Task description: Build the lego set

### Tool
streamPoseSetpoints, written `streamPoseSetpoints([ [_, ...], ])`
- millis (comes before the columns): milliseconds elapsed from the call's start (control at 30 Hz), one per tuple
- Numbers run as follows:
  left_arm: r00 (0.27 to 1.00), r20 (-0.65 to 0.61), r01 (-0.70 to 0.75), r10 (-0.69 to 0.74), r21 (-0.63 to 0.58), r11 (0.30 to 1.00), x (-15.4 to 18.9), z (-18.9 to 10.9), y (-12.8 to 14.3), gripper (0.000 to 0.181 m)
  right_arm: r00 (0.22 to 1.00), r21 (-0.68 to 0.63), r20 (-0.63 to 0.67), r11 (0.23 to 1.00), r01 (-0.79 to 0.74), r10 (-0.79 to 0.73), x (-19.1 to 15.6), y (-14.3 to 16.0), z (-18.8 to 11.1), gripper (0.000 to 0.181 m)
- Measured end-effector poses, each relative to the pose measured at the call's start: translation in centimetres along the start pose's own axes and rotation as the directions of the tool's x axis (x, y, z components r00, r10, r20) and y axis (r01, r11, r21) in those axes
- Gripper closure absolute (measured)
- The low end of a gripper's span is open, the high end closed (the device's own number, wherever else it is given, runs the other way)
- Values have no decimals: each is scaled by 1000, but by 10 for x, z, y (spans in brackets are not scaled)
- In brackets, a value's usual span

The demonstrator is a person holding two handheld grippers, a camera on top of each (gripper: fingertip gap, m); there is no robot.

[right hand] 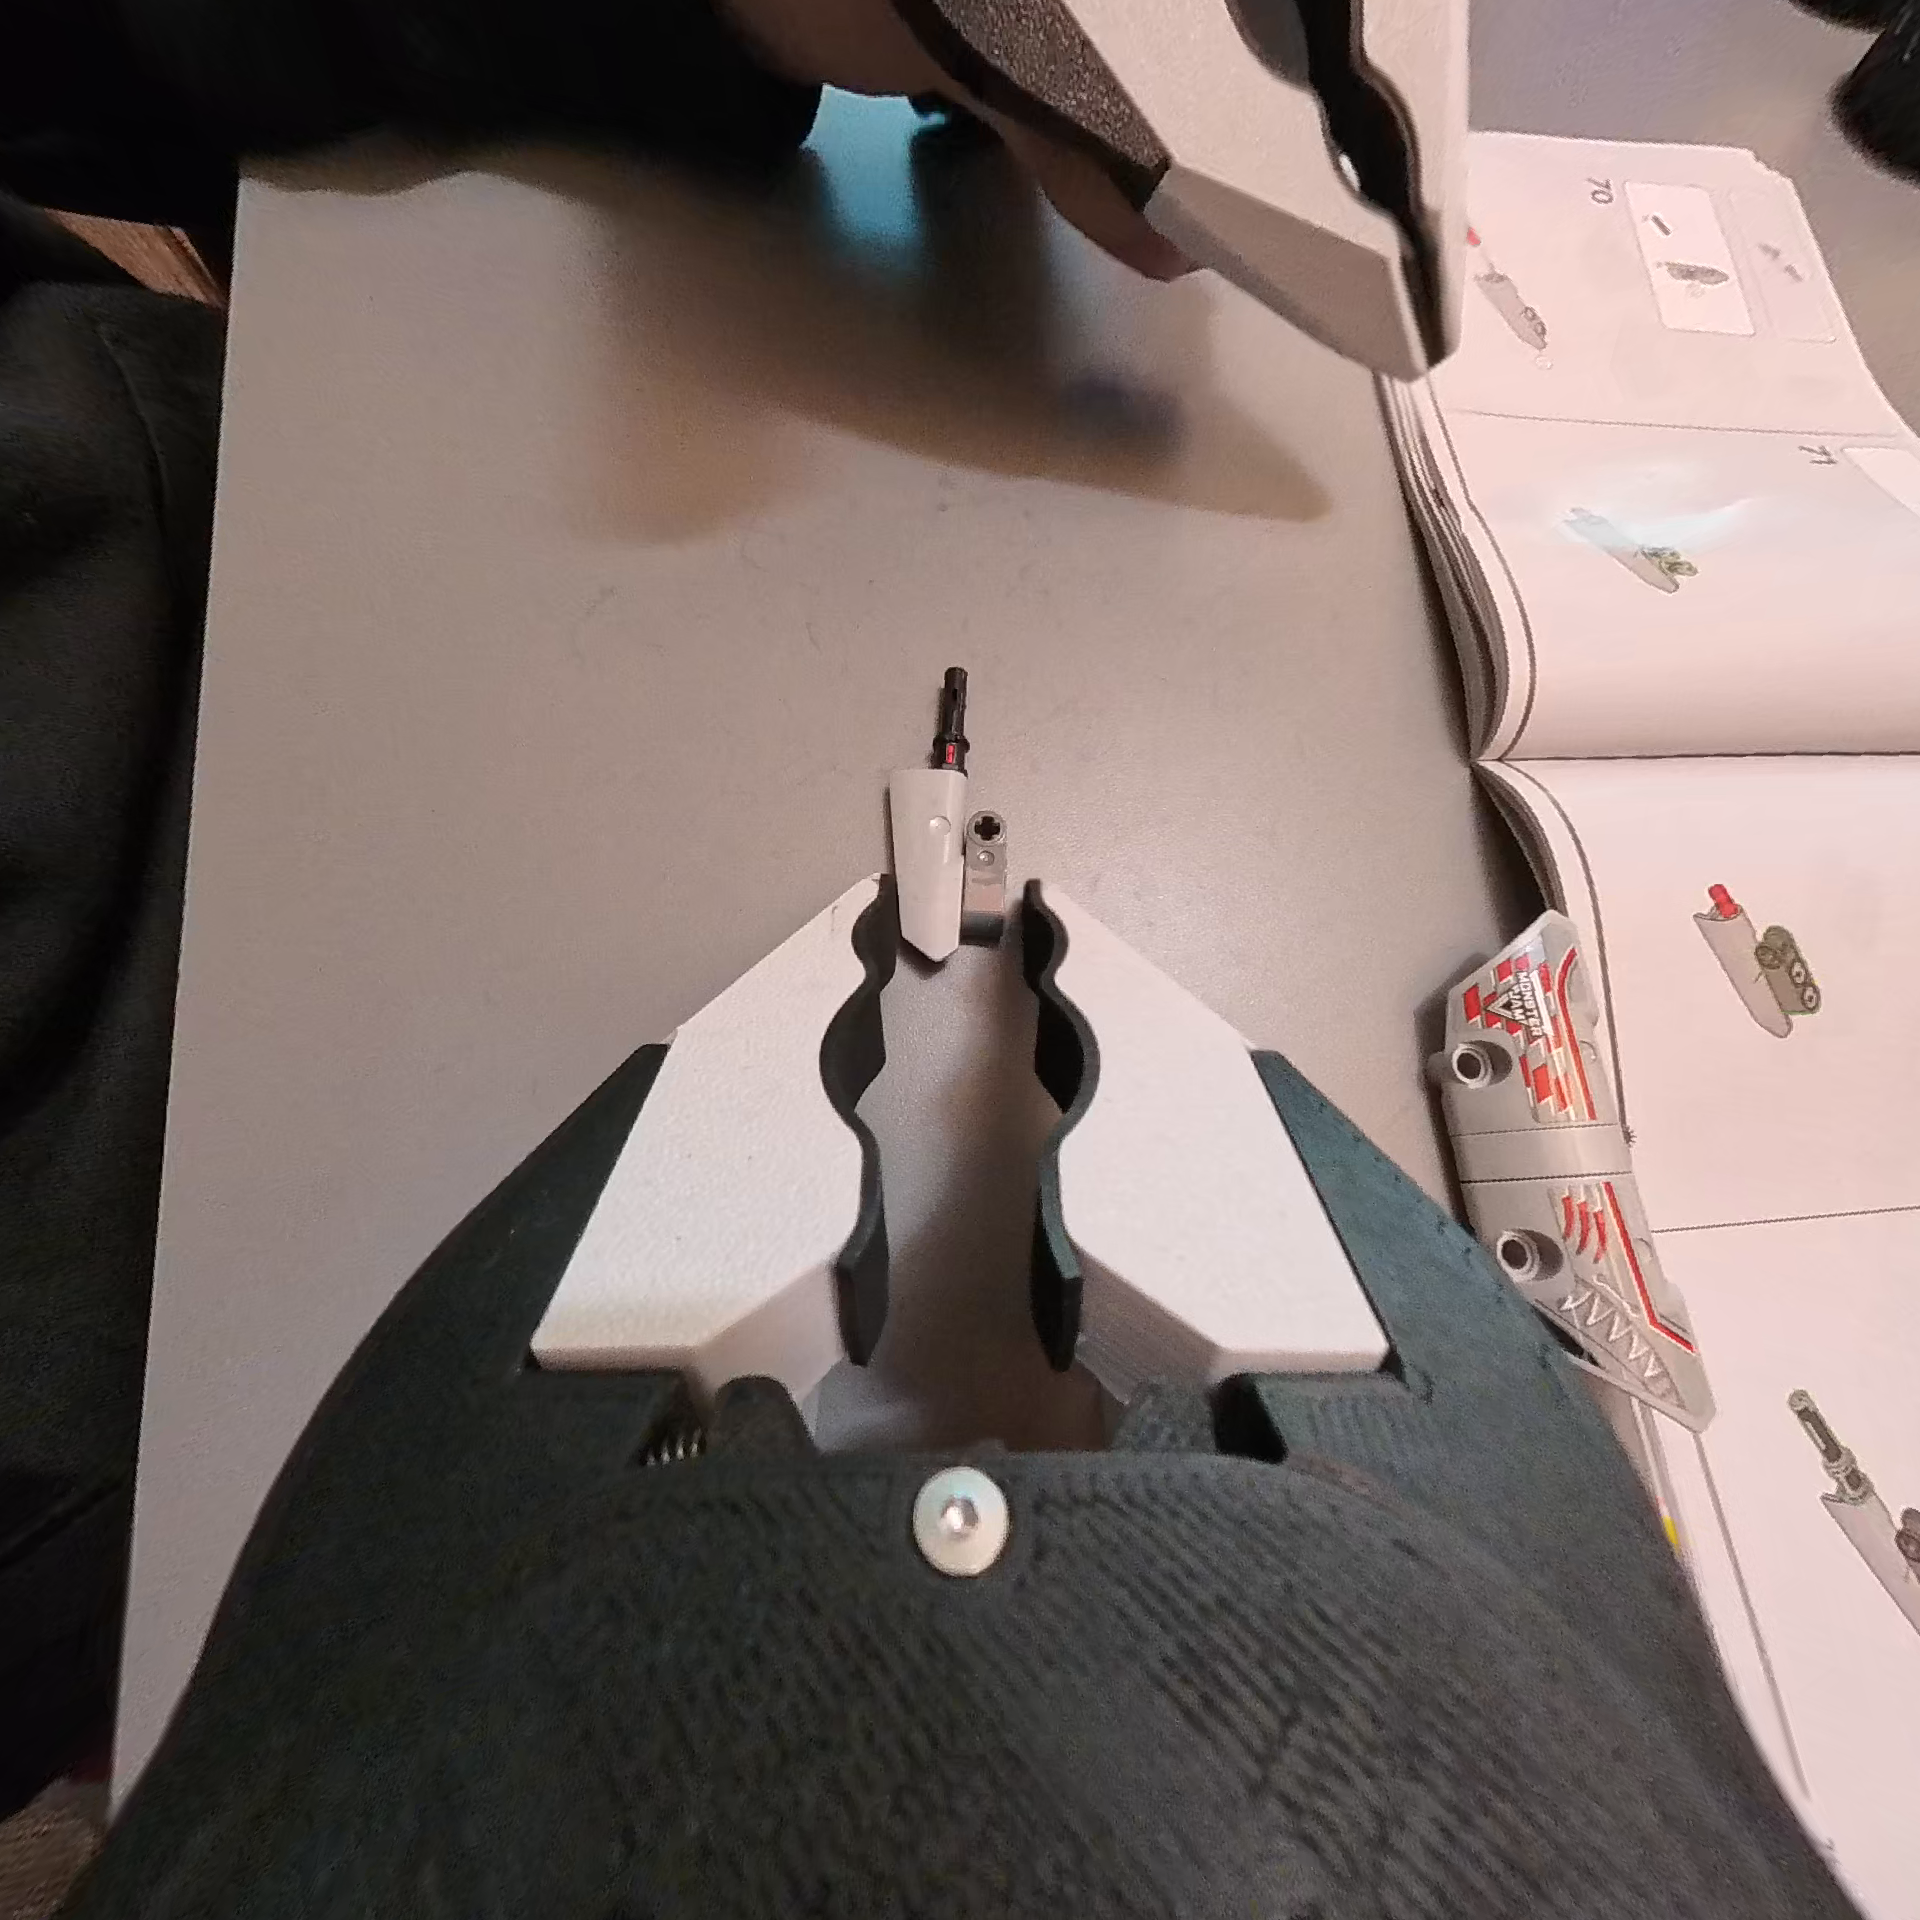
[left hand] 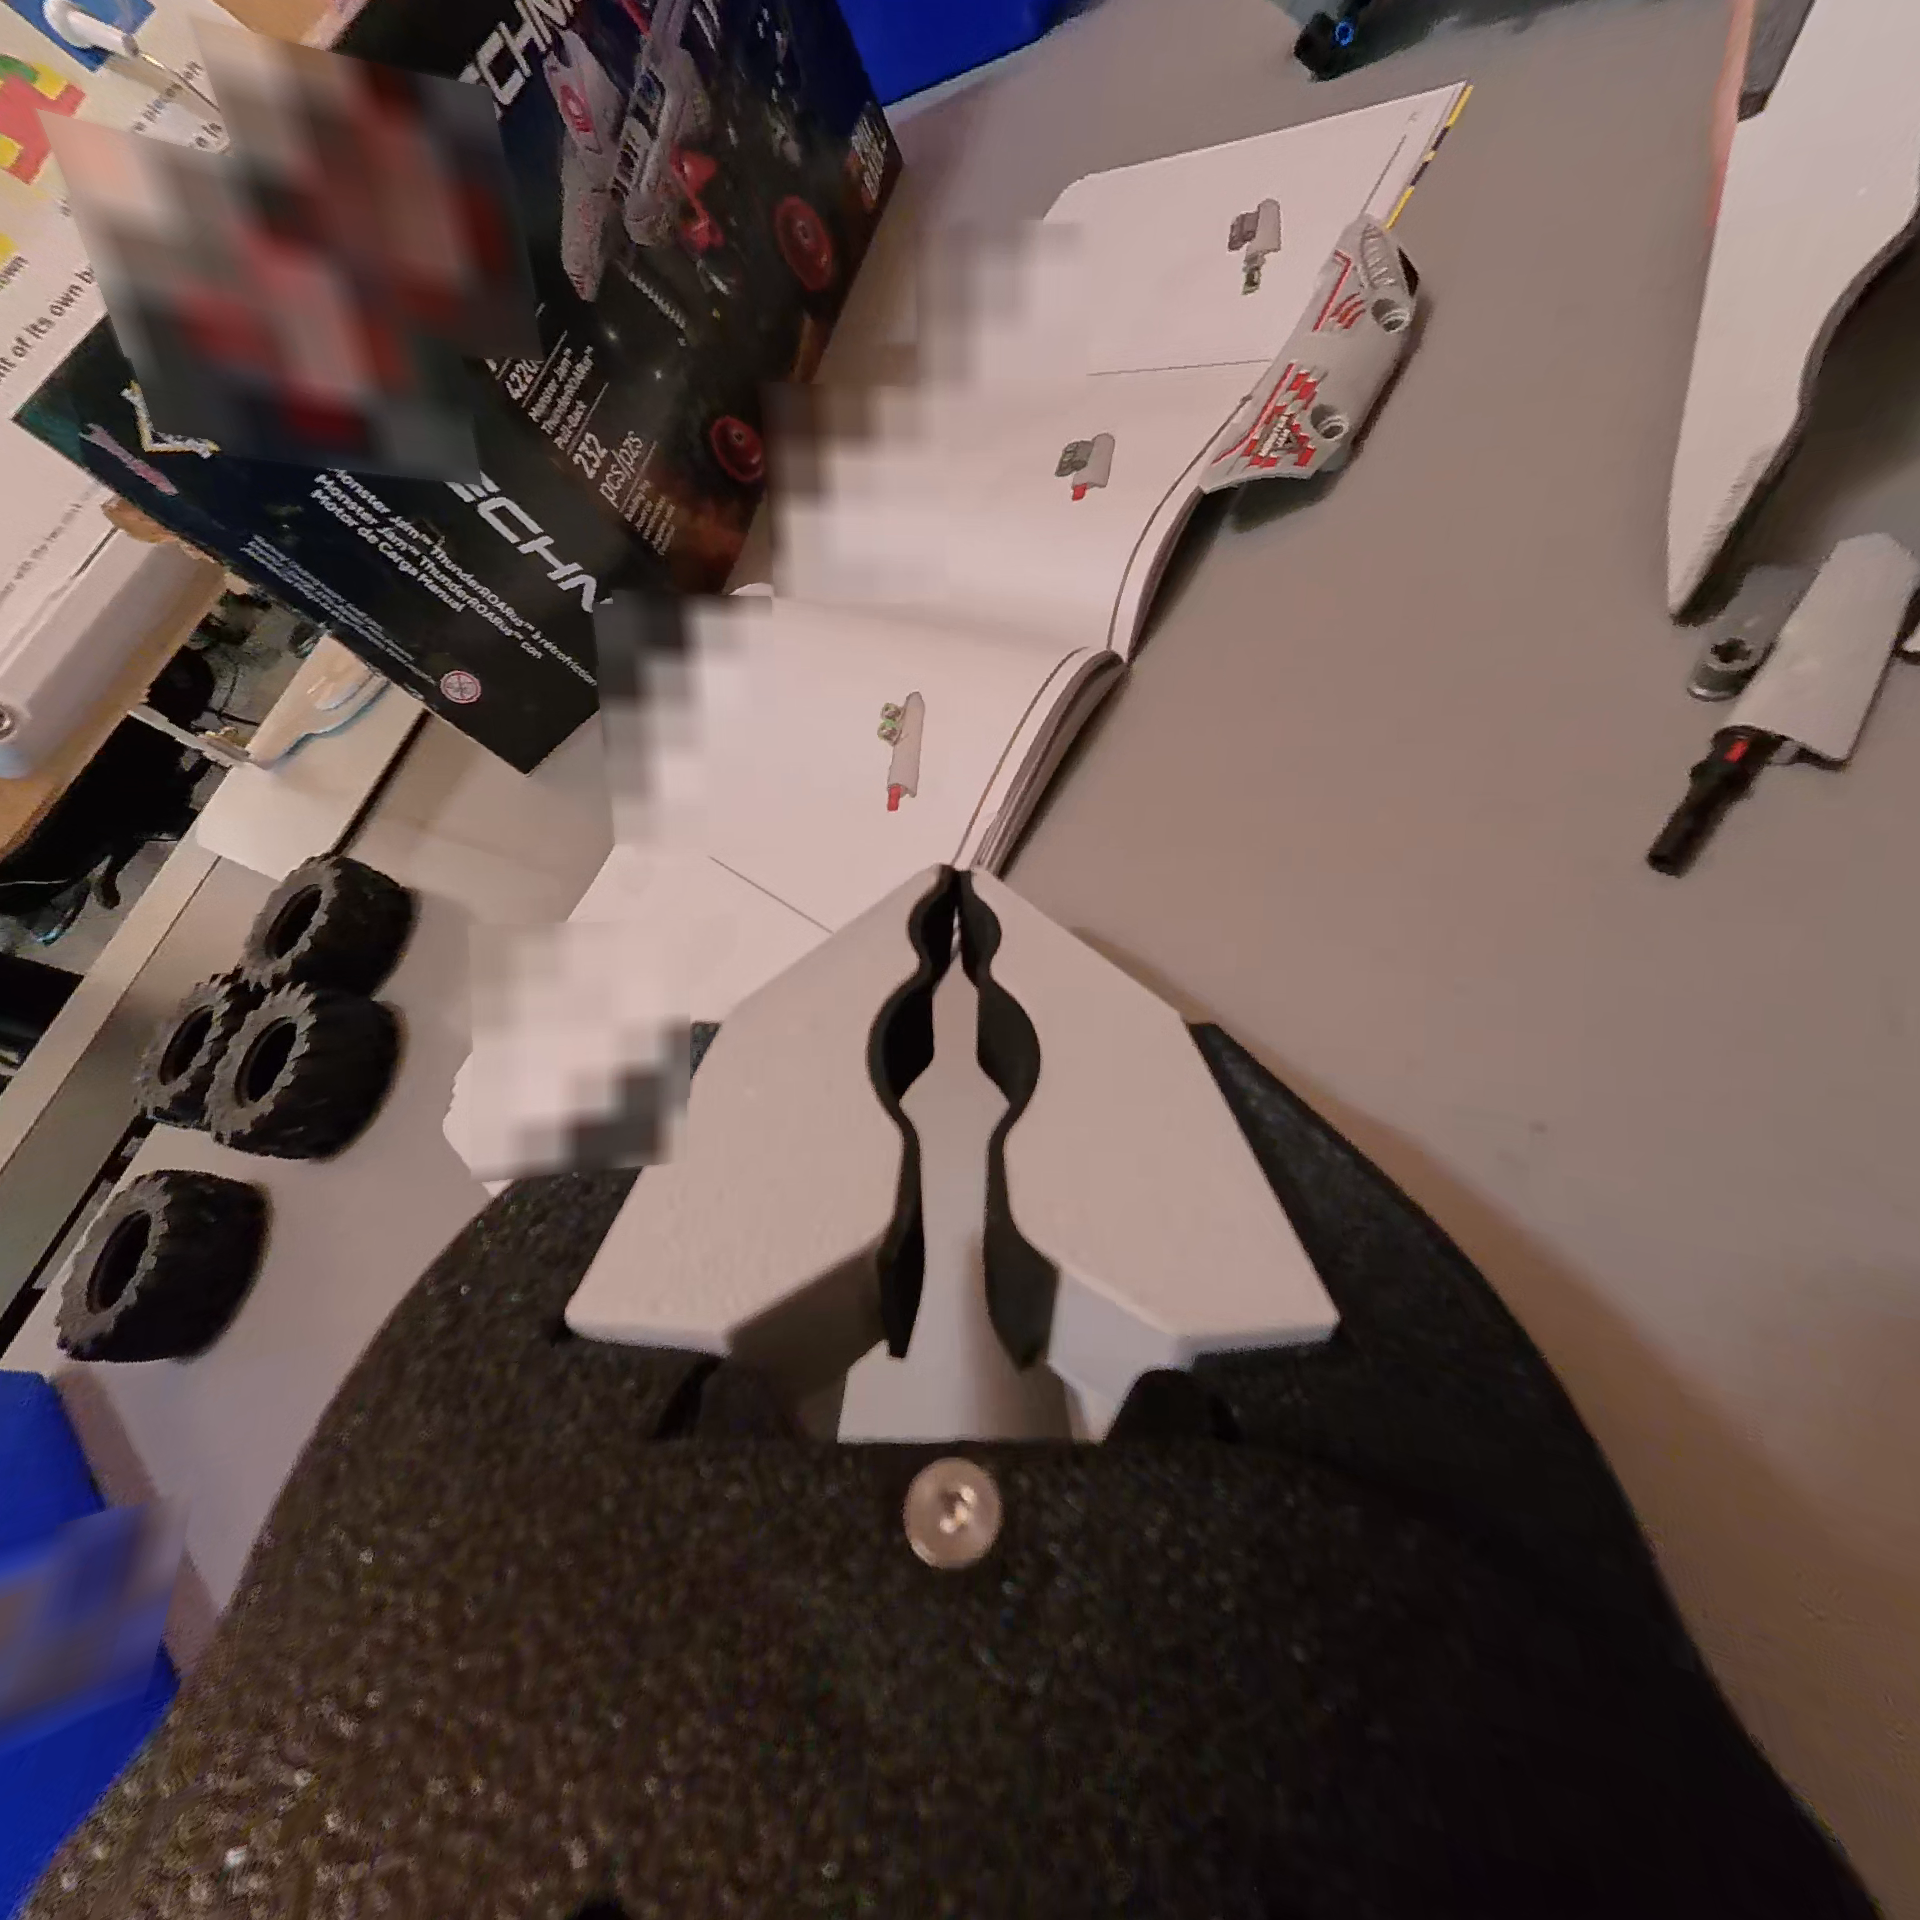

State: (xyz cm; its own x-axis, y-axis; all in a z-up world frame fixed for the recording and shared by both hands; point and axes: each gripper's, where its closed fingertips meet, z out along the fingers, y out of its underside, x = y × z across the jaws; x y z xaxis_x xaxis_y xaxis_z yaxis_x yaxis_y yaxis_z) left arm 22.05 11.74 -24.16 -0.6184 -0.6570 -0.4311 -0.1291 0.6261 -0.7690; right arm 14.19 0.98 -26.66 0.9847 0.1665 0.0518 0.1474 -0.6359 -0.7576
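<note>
The right gripper [right hand: 951, 914] hangs low over the grey table [right hand: 582, 644] with its jaws spread wide and nothing between them; the small grey panel assembly [right hand: 928, 868], a black axle [right hand: 953, 717] poking from its far end and a grey connector [right hand: 985, 852] just beside it, lies right at the fingertips. The left gripper [left hand: 956, 883] is pinched together at its tips, apparently empty, and hovers over the near edge of the open instruction booklet [left hand: 1174, 312].

To take the assembly cleanly, my judgement is to straddle the panel's long sides squarely — not the thin axle, which could twist out — and close slowly so the loose-looking connector is not nudged away.

Only the left wrist view shows the four black tyres [left hand: 281, 1049] and the set's box [left hand: 665, 260]. Only the right wrist view shows the connector's cross-shaped hole. The printed grey body panel [right hand: 1558, 1174] — resting on the booklet's edge — appears in both.
</note>
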Motion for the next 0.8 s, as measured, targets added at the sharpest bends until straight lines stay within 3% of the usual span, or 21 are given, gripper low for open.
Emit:
streamPoseSetpoints([
  [467, 1000, 13, -3, 3, 11, 1000, -4, 0, 0, 181, 999, -3, 14, 999, -32, 32, 0, 0, 0, 158],
  [600, 983, -179, 52, -36, 88, 995, 21, 10, -34, 173, 1000, -3, 8, 1000, -28, 28, 1, 0, 0, 157],
  [800, 910, -412, -27, 51, 63, 998, 53, 47, -75, 146, 998, -5, 5, 998, -56, 56, -3, 2, -3, 148],
])
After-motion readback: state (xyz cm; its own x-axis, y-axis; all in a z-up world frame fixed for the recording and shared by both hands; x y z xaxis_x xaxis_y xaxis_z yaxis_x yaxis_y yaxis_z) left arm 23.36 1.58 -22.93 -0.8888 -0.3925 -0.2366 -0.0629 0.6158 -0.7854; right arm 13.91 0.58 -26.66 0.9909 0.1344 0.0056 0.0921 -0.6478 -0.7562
